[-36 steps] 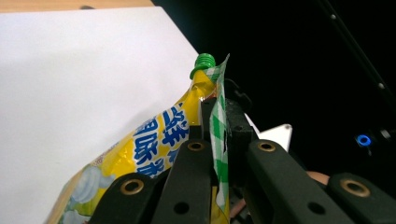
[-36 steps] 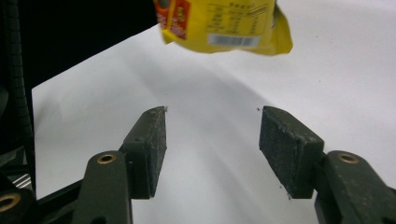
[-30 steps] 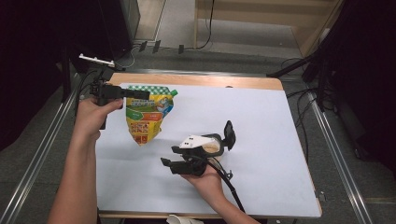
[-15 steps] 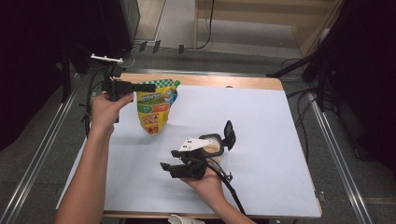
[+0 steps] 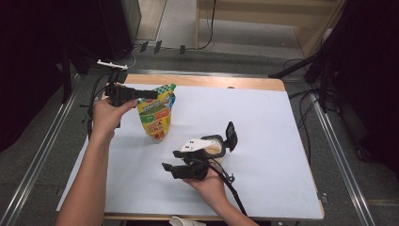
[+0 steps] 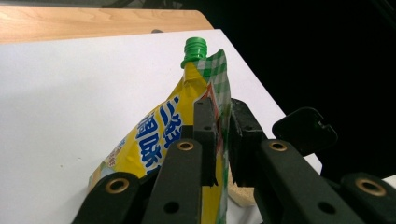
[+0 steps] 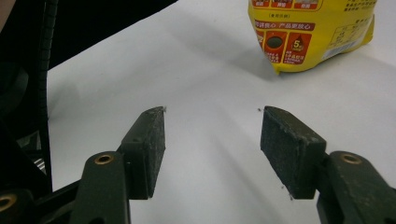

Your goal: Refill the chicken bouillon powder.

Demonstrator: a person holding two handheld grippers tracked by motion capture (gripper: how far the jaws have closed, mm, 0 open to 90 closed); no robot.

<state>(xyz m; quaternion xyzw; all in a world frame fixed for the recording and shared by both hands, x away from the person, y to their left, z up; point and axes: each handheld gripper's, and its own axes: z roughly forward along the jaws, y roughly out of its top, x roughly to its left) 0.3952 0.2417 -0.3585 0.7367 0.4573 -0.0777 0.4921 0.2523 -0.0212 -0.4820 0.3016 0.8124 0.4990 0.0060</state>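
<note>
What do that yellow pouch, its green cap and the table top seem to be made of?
The pouch looks like thin, glossy printed plastic film: it creases and buckles near the top. The cap seems hard moulded plastic, with ridged sides. The table shows pale wood grain along its far edge, probably wood or a wood-look board; the white sheet over it is matte, paper or a thin mat, hard to say.

"5" on yellow pouch (image 7: 312, 35)

My left hand-held gripper (image 5: 151, 94) and right hand-held gripper (image 5: 170, 161) are black, with brass-ringed pivots, worn dark pads (image 7: 148, 148) and trailing black cables (image 5: 234, 197). A pale three-cornered plate (image 5: 195, 143) tops the right one. My forearms are bare.
</note>
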